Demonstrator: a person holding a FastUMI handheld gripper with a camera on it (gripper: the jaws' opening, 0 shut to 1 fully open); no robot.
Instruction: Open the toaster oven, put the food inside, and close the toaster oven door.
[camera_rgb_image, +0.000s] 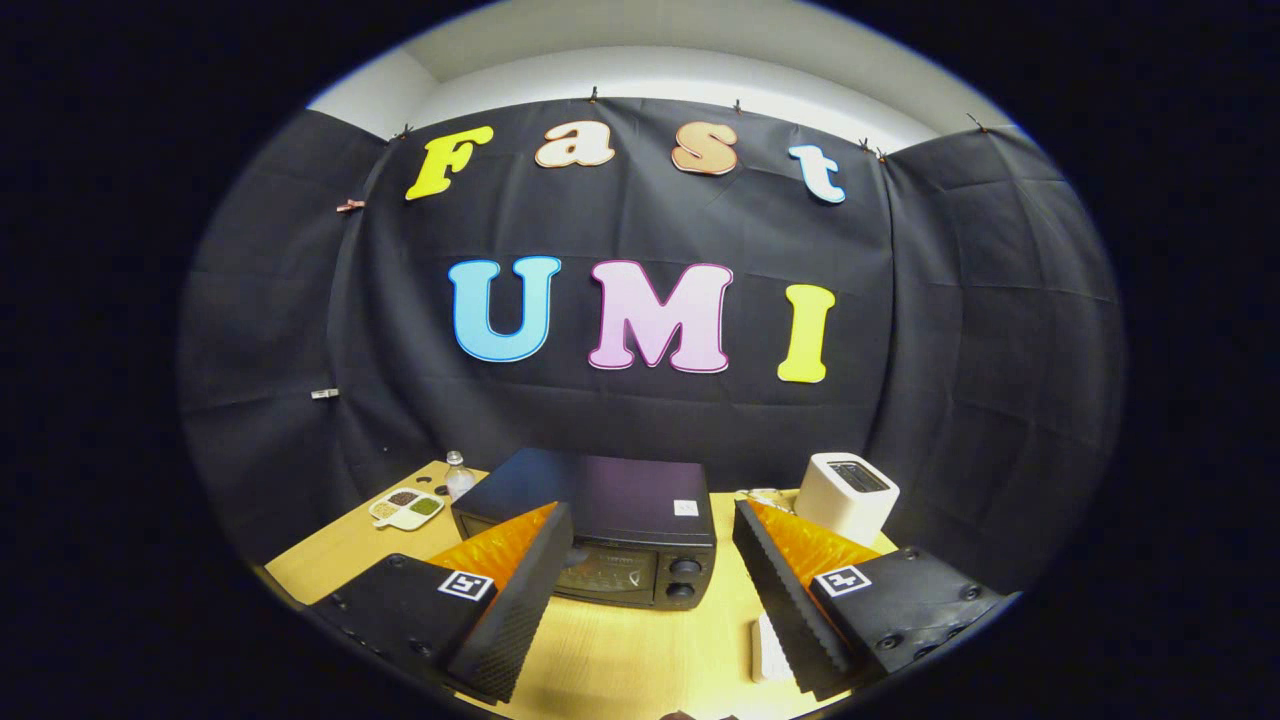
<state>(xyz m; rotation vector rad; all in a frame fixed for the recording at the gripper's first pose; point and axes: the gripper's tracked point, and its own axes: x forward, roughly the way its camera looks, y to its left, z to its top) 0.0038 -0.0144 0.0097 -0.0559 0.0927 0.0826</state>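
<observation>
Gripper (650, 590) fingers spread wide w/ nothing held, black toaster oven (600, 535) just ahead btwn them, door shut, white toaster (848, 495) beyond on wooden table (620, 660).

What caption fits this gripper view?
Open gripper faces the closed toaster oven on the table.
</observation>
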